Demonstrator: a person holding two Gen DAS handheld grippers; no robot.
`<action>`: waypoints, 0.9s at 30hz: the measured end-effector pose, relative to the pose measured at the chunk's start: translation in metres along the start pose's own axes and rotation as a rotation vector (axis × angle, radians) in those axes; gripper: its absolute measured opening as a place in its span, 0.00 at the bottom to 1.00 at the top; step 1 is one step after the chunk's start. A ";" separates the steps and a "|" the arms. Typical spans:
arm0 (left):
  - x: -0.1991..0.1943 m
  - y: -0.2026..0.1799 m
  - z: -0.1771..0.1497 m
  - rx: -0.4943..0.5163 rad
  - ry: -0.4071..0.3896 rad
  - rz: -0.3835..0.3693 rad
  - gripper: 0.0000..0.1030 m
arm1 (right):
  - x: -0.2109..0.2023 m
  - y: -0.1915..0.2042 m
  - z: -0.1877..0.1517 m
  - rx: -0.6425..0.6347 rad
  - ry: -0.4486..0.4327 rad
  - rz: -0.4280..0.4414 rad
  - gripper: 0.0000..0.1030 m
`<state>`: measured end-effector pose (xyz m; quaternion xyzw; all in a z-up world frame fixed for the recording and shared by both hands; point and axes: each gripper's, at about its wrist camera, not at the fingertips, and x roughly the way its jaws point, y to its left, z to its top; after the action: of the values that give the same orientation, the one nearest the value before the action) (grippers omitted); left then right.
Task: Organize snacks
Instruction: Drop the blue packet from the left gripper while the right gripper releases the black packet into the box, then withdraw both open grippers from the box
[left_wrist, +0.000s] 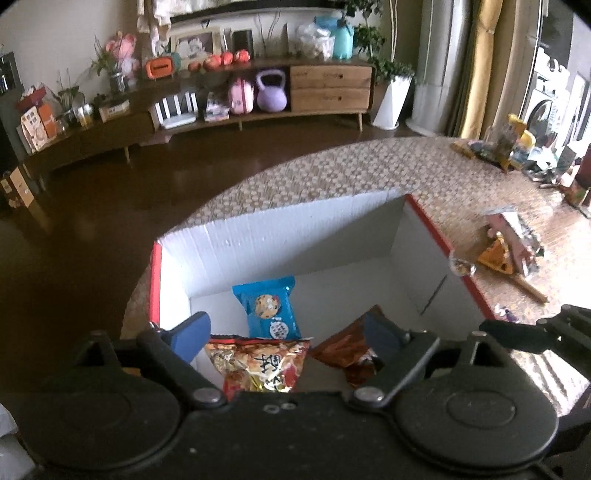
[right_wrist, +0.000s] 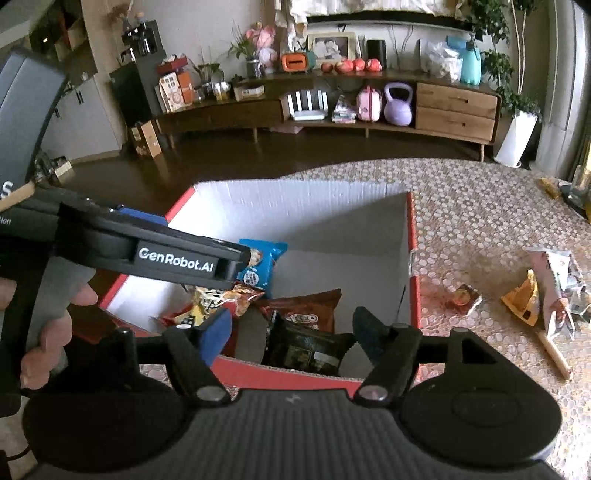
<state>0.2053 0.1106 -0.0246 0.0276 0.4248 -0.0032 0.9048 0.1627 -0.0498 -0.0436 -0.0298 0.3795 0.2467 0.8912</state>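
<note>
Both claws open, nothing held: left claw (left_wrist: 284, 334) and right claw (right_wrist: 291, 332) hang over box (right_wrist: 295, 210). Loose snacks (right_wrist: 543, 295) lie on table at 3 o'clock of box, long axis roughly toward 5; right claw nearer

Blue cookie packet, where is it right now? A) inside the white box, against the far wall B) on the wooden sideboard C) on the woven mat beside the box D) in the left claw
A: the blue cookie packet leans against the far inner wall of the white box, clear of both claws.
</note>
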 end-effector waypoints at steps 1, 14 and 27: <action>-0.005 0.000 0.000 -0.001 -0.010 -0.003 0.90 | -0.005 0.000 0.000 0.003 -0.008 0.001 0.73; -0.065 -0.018 -0.006 0.002 -0.137 -0.051 0.99 | -0.065 -0.011 -0.012 0.046 -0.097 0.022 0.81; -0.107 -0.058 -0.028 0.033 -0.244 -0.116 1.00 | -0.132 -0.041 -0.039 0.091 -0.185 0.011 0.95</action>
<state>0.1143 0.0523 0.0370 0.0172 0.3124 -0.0658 0.9475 0.0786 -0.1503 0.0143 0.0357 0.3068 0.2357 0.9214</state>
